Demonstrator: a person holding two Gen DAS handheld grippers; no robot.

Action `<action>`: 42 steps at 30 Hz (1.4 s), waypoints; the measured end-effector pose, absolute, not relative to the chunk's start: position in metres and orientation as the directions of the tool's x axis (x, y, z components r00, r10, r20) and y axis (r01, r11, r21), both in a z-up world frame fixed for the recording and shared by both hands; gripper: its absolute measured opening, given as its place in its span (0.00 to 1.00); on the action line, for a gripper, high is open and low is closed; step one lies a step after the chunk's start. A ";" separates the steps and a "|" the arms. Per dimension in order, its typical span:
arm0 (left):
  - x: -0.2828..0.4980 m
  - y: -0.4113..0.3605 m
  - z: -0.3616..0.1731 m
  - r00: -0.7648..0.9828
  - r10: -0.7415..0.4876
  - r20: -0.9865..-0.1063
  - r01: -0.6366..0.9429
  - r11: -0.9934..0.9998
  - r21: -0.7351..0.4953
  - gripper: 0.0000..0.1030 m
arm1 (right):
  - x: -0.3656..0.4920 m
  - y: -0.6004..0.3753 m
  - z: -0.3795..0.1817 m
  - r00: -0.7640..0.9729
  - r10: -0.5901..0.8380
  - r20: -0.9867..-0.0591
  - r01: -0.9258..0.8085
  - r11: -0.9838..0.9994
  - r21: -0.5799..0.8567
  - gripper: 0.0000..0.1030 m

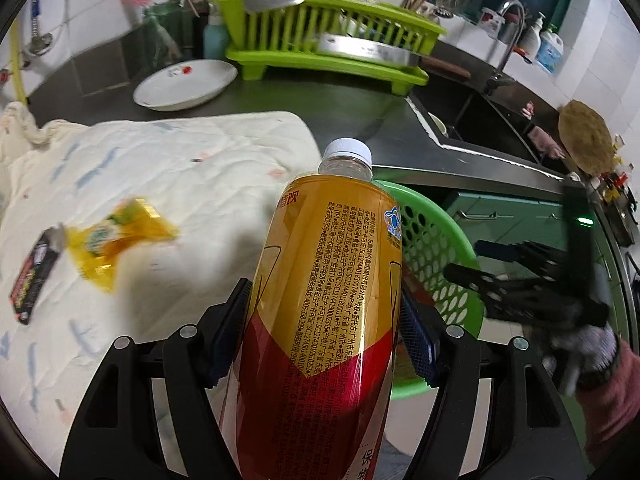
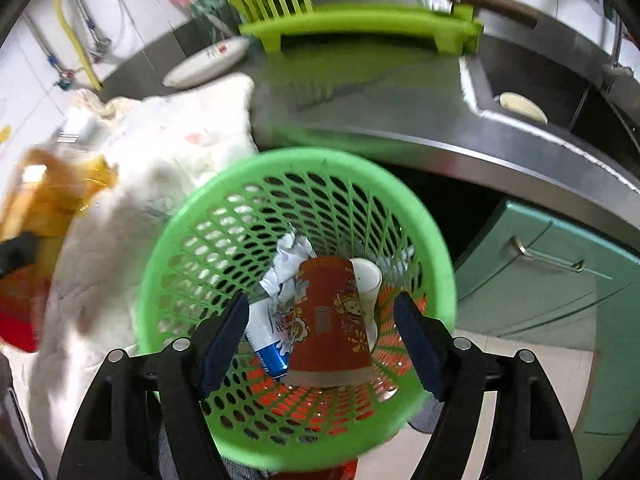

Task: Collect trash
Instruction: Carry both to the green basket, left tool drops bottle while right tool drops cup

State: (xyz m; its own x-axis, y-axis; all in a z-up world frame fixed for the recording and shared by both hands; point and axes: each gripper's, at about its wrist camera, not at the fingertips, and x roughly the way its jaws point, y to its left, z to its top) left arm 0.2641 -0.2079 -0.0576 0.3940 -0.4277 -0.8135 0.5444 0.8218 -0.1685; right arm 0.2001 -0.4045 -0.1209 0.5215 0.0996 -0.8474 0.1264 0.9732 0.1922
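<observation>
Two grippers are working at this kitchen counter. The left gripper is clamping a bottle between its blue pads, which are pressing on both sides of the yellow-and-red label; the white cap is pointing away from the camera, toward the counter edge. Just behind and to the right of the bottle, the rim of the green basket is showing. The right gripper is hovering over that basket with its jaws standing apart and nothing pressed between them. Below it, inside the basket, a red paper cup is lying beside a white cup, a crumpled white wrapper and a blue-and-white packet. In the left wrist view, the right gripper is appearing blurred at the far right, held by a gloved hand.

Left of the basket, a pale cloth is covering the counter, and a yellow wrapper and a dark packet are lying on it. Farther back, a white plate is sitting near a green dish rack, with the sink to the right.
</observation>
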 end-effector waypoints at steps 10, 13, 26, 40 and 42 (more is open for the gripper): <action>0.288 -0.265 -0.104 0.326 -0.402 -0.856 0.512 0.836 -0.198 0.67 | 0.161 -0.418 -0.097 0.597 0.154 -0.788 0.092 0.962 0.257 0.71; 0.291 -0.278 -0.114 0.313 -0.399 -0.862 0.508 0.837 -0.203 0.67 | 0.153 -0.423 -0.096 0.610 0.156 -0.777 0.088 0.961 0.262 0.72; 0.288 -0.278 -0.114 0.358 -0.398 -0.845 0.495 0.848 -0.190 0.75 | 0.143 -0.431 -0.104 0.603 0.161 -0.781 0.101 0.956 0.275 0.72; 0.258 -0.197 -0.065 0.472 -0.367 -0.802 0.446 0.884 -0.142 0.75 | 0.149 -0.390 -0.078 0.635 0.186 -0.749 0.021 0.966 0.258 0.72; 0.256 -0.184 -0.062 0.487 -0.351 -0.800 0.431 0.893 -0.129 0.75 | 0.153 -0.381 -0.075 0.636 0.195 -0.746 0.005 0.966 0.257 0.72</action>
State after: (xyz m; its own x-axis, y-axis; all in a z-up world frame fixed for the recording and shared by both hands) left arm 0.2562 -0.1838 -0.0618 0.4869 -0.3508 -0.7999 0.4312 0.8930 -0.1291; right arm 0.1529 -0.3808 -0.0753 0.6363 0.1953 -0.7463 0.0046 0.9665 0.2568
